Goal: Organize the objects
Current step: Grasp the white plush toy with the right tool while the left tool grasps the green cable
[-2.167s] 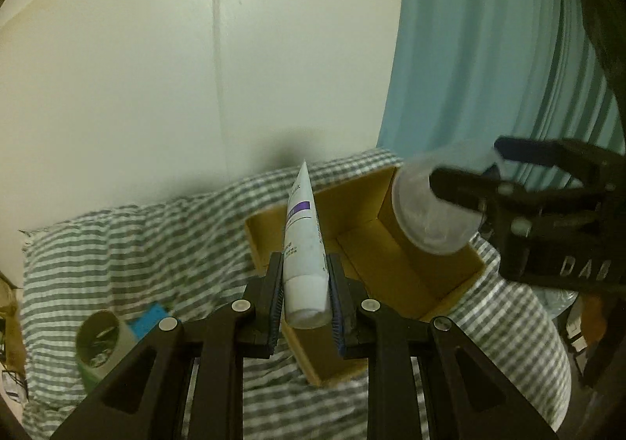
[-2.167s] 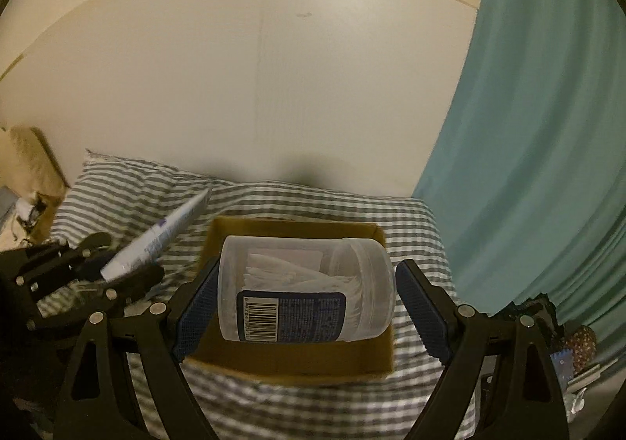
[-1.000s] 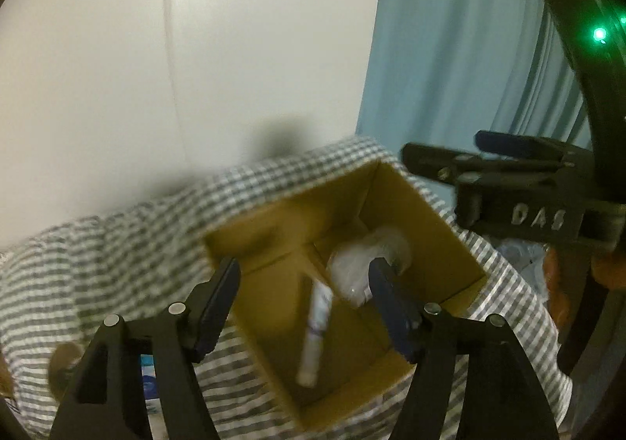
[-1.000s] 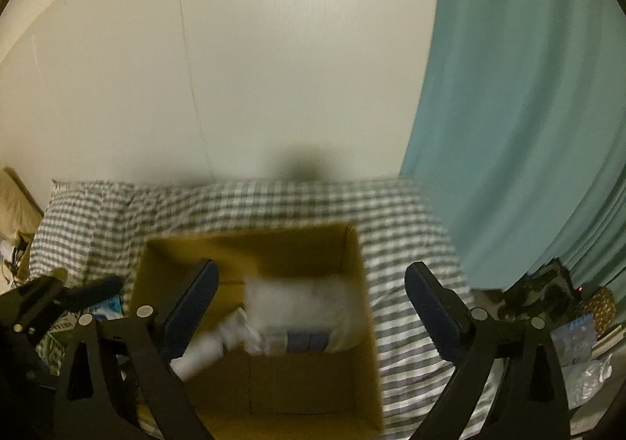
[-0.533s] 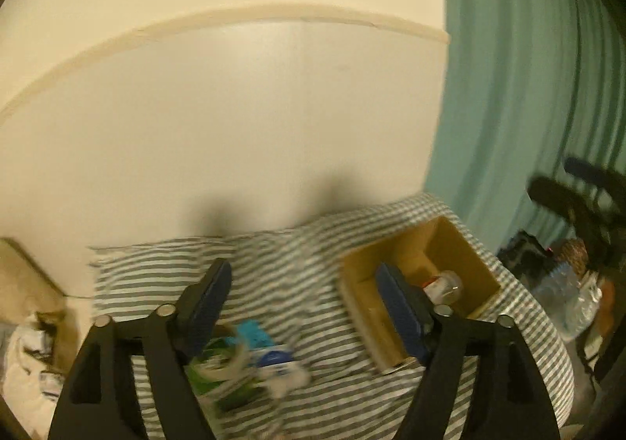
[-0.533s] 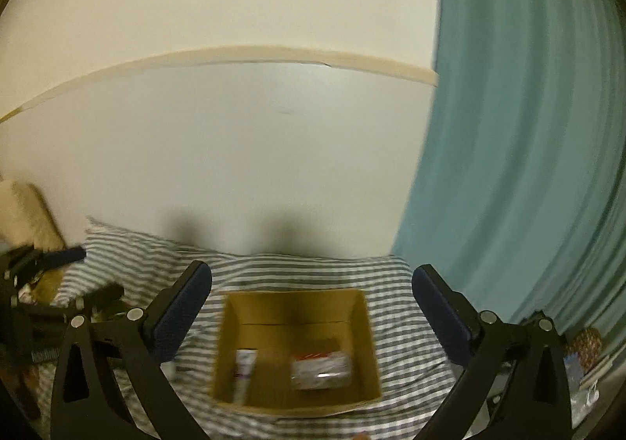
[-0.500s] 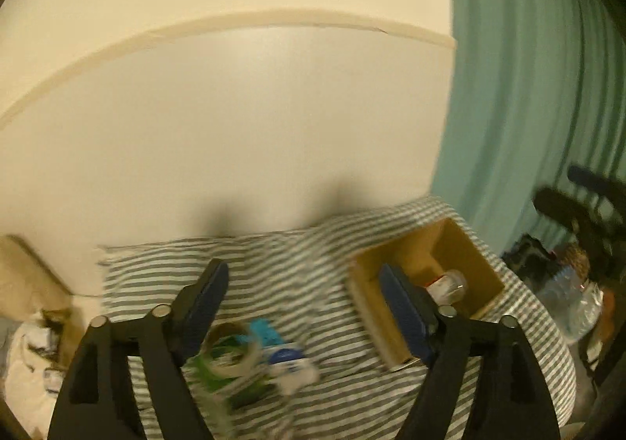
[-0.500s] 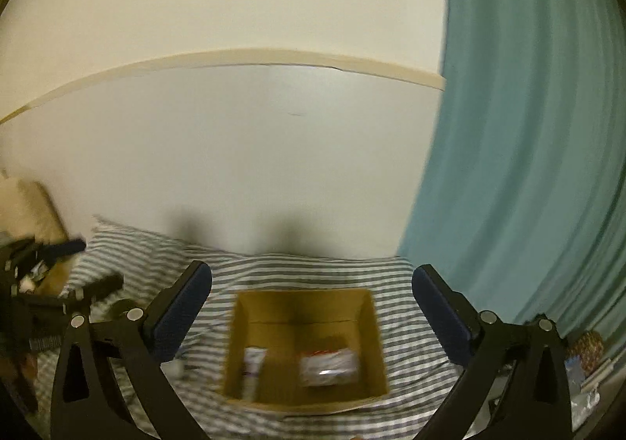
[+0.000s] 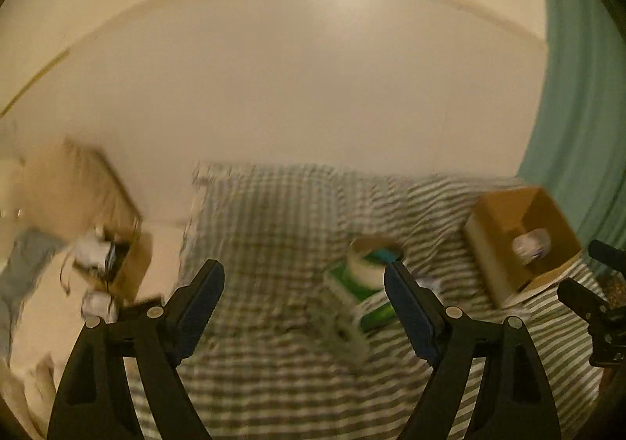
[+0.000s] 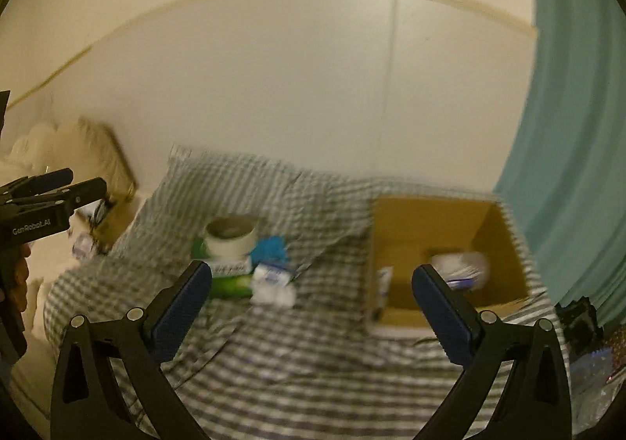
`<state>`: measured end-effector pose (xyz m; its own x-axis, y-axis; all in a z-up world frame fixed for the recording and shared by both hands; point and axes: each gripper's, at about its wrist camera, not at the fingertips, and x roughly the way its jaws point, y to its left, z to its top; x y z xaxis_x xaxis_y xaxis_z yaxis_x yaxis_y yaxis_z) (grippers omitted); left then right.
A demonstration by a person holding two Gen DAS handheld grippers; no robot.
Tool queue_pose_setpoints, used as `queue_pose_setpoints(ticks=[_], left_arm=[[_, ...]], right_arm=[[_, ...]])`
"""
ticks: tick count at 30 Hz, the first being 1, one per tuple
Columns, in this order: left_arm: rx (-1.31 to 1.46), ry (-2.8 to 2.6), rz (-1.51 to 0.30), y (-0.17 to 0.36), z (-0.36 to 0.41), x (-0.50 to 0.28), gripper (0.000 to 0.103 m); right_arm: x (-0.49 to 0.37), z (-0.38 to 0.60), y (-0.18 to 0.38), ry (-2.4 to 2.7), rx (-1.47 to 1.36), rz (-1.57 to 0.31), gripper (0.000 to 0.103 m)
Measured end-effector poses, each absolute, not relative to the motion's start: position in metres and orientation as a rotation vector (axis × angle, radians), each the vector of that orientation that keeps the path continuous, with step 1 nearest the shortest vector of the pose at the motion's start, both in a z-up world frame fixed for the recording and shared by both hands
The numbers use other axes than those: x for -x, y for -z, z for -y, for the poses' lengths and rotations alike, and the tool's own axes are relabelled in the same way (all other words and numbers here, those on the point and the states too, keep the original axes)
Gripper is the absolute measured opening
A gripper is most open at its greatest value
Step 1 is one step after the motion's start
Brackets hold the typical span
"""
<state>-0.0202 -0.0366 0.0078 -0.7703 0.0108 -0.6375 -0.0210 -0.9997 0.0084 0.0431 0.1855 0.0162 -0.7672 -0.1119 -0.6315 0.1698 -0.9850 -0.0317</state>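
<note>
A cardboard box (image 10: pixel 430 221) stands on the checked bed at the right. Inside it lie a clear plastic jar (image 10: pixel 461 264) and a white tube (image 10: pixel 385 279); the left wrist view shows the box (image 9: pixel 504 213) and the jar (image 9: pixel 531 244) far right. A pile left of the box holds a tape roll (image 10: pixel 229 236), a green box (image 10: pixel 231 285), a blue item (image 10: pixel 270 246) and a white packet (image 10: pixel 272 277). My right gripper (image 10: pixel 312 270) stands open and empty above the bed. My left gripper (image 9: pixel 302 272) is open and empty, with the tape roll (image 9: pixel 369 264) by its right finger.
The grey-and-white checked sheet (image 9: pixel 274 213) covers the bed against a pale wall. A teal curtain (image 10: pixel 567 127) hangs at the right. Clutter and a brown box (image 9: pixel 105 256) sit beside the bed at the left. The views are motion-blurred.
The tube and the jar were let go into the cardboard box. Both grippers opened, drew back and swung left, so the box now sits to the right and the pile has come into view.
</note>
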Motion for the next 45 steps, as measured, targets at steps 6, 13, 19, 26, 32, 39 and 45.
queue_pose_setpoints(ticks=[6, 13, 19, 26, 32, 39, 45], left_arm=[[1.226, -2.891, 0.052, 0.063, 0.041, 0.03, 0.087], [1.379, -2.74, 0.078, 0.12, 0.016, 0.032, 0.087], [1.448, -2.694, -0.052, 0.149, -0.005, 0.049, 0.087], [1.462, -2.733, -0.072, 0.156, -0.005, 0.076, 0.072], [1.488, -2.658, 0.05, 0.166, 0.009, 0.083, 0.038], [1.484, -2.692, 0.087, 0.157, 0.021, 0.078, 0.015], [1.464, -2.699, 0.123, 0.152, 0.029, 0.077, 0.012]], right_arm=[[-0.025, -0.152, 0.041, 2.754, -1.148, -0.211, 0.103], [0.007, -0.139, 0.091, 2.74, -1.286, -0.248, 0.103], [0.033, -0.14, 0.111, 2.702, -1.373, -0.255, 0.102], [0.063, -0.151, 0.131, 2.676, -1.418, -0.133, 0.099], [0.078, -0.148, 0.15, 2.61, -1.505, -0.118, 0.099], [0.093, -0.127, 0.174, 2.507, -1.552, -0.18, 0.092], [0.107, -0.128, 0.196, 2.44, -1.634, -0.146, 0.064]])
